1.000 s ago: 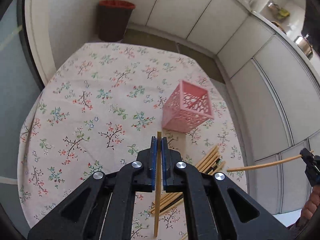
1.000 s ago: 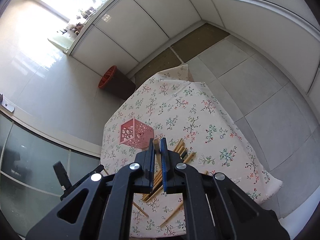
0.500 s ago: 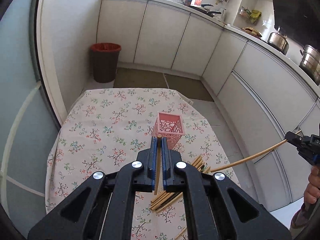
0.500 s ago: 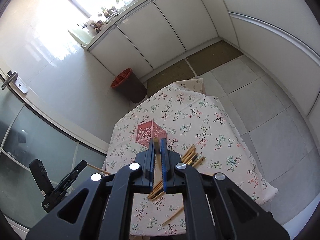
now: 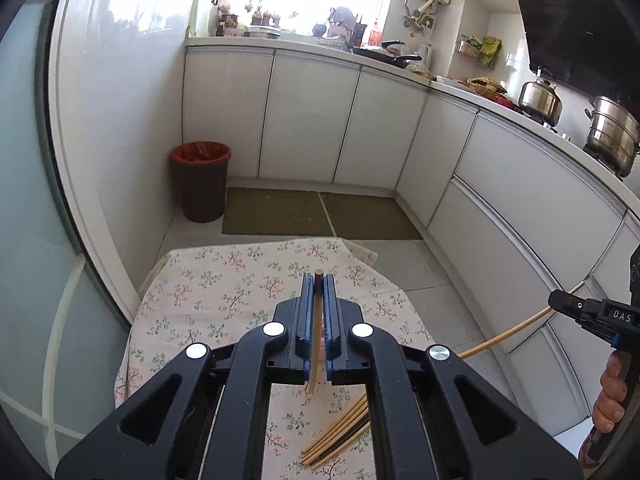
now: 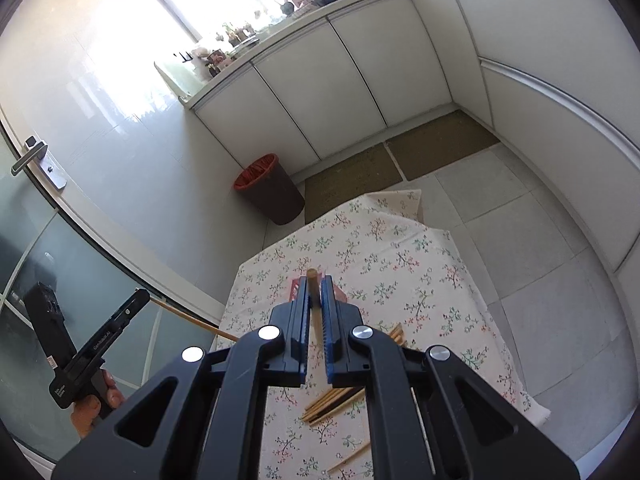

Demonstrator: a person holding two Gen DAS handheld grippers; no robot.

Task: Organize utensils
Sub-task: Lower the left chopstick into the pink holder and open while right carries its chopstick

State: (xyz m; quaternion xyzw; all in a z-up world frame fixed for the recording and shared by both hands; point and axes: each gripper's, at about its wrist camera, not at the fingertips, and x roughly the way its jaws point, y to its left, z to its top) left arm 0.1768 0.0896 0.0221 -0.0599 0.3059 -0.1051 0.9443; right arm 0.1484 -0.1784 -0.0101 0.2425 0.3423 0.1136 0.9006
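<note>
High over the table, my left gripper (image 5: 319, 290) is shut on a wooden chopstick (image 5: 316, 344) that runs lengthwise between the blue pads. My right gripper (image 6: 316, 285) is shut on another chopstick (image 6: 313, 300) the same way. Each gripper shows in the other's view: the right gripper (image 5: 562, 303) with its chopstick (image 5: 508, 332) sticking out, and the left gripper (image 6: 134, 303) with its chopstick (image 6: 192, 319). The pink lattice basket (image 6: 340, 294) peeks out behind my right fingers and is hidden in the left wrist view. A bundle of chopsticks (image 5: 340, 434) (image 6: 332, 400) lies on the floral tablecloth (image 5: 224, 292) below.
A loose chopstick (image 6: 352, 456) lies near the table's front edge. A brown bin (image 5: 201, 180) with a red liner stands on the floor beyond the table, next to white cabinets (image 5: 308, 120). A glass door (image 6: 48, 248) is on the left. A hand (image 5: 608, 396) grips the right tool.
Both grippers have risen well above the table, each keeping its chopstick, and now point more level. The pink basket has slipped behind the fingers. More of the kitchen shows.
</note>
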